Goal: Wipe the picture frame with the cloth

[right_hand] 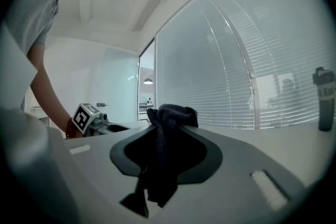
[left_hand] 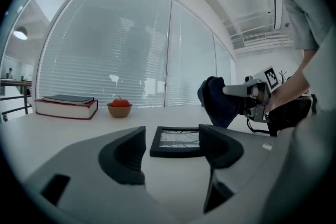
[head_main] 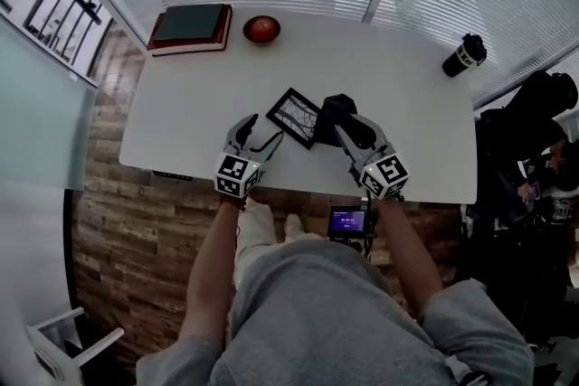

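A small black picture frame [head_main: 294,116] lies flat on the white table [head_main: 181,113], near its front edge. My left gripper [head_main: 257,135] hovers just left of the frame with its jaws apart. In the left gripper view the picture frame [left_hand: 178,140] lies just beyond the jaws, untouched by the pads. My right gripper [head_main: 340,124] is shut on a bunched dark cloth [head_main: 335,108], held above the table at the frame's right edge. In the right gripper view the cloth [right_hand: 167,119] is pinched between the jaws and hangs below them.
At the back left of the table lie stacked books [head_main: 192,27] and a bowl with a red fruit [head_main: 261,29]. A black bottle [head_main: 464,55] stands at the back right. Window blinds run behind the table. Dark gear [head_main: 534,127] sits right of it.
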